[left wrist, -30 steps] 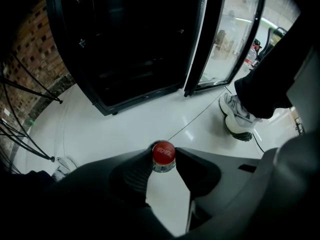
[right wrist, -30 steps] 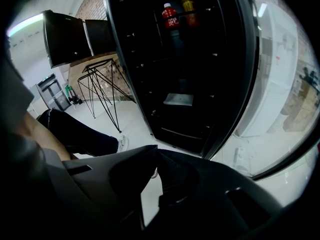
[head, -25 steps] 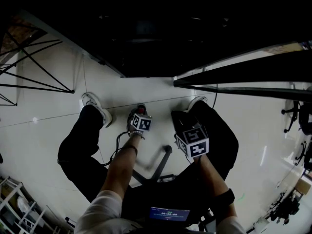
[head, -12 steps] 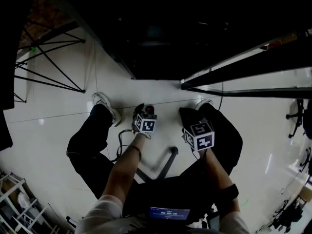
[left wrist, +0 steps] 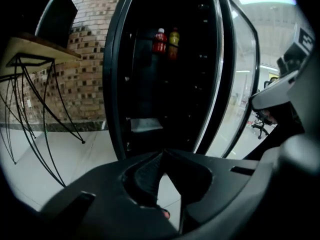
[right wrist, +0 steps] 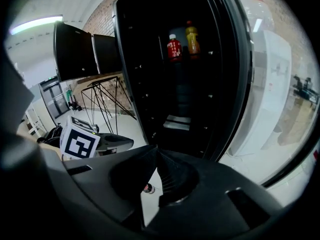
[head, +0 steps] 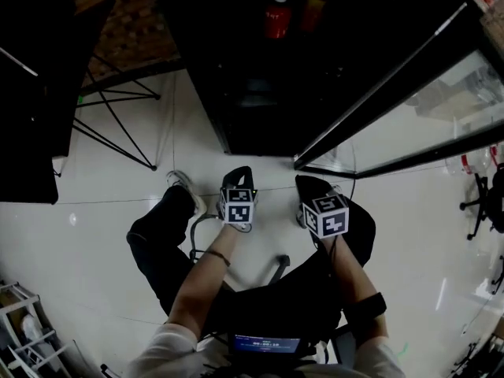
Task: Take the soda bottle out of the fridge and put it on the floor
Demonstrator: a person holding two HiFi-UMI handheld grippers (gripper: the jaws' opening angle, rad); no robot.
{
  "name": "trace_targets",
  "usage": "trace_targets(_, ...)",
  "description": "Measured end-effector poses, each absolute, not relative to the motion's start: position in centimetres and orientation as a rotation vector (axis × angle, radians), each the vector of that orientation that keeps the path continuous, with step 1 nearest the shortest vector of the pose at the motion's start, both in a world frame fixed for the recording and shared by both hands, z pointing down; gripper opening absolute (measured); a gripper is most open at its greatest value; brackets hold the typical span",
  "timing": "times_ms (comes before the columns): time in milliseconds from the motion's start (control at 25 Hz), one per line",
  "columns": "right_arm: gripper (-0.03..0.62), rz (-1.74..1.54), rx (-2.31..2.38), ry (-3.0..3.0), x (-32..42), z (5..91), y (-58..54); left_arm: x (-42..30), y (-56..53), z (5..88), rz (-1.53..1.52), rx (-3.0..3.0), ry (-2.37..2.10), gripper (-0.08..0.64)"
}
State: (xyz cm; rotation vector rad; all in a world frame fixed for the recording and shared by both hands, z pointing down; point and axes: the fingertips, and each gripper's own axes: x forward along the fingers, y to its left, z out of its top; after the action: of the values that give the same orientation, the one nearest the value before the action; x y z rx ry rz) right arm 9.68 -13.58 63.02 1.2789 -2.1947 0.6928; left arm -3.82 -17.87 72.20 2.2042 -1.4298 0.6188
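I'm looking steeply down at the white floor [head: 94,235]. At 12 o'clock the fridge [head: 260,93] stands open and dark inside, with a red soda bottle [head: 277,14] high up and an orange bottle [head: 313,5] just beside it. Its glass door [head: 409,93] swings out toward 2 o'clock. My left gripper [head: 238,181] and right gripper [head: 312,186] hang side by side just short of the fridge, above my knees. A black wire frame [head: 118,124] sits at 10 o'clock.

office-like room, brick wall [left wrist: 85,74], tiled floor [head: 94,235], office chair [head: 476,195]
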Motion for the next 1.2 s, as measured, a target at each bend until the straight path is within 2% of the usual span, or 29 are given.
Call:
trace_targets(320, 0.014, 0.572, 1.395, -2.305, 10.0, 52.7, -13.4, -3.7, -16.5, 56.3, 0.370, 2.318, -1.450, 0.002)
trace_targets(640, 0.012, 0.604, 1.522, -2.378, 10.4, 46.5, -11.1, -6.1, -13.0, 45.8, 0.291, 2.336, -1.473, 0.002)
trace_targets(840, 0.014, 0.585, 1.578, -2.423, 10.4, 44.0, -10.1, -7.9, -11.5, 42.2, 0.245, 2.322, -1.508, 0.002)
trace_targets(1200, 0.014, 0.476, 1.593, -2.484, 10.2, 40.3, -8.6, -9.1, -9.9, 40.7, 0.241, 2.329, -1.554, 0.002)
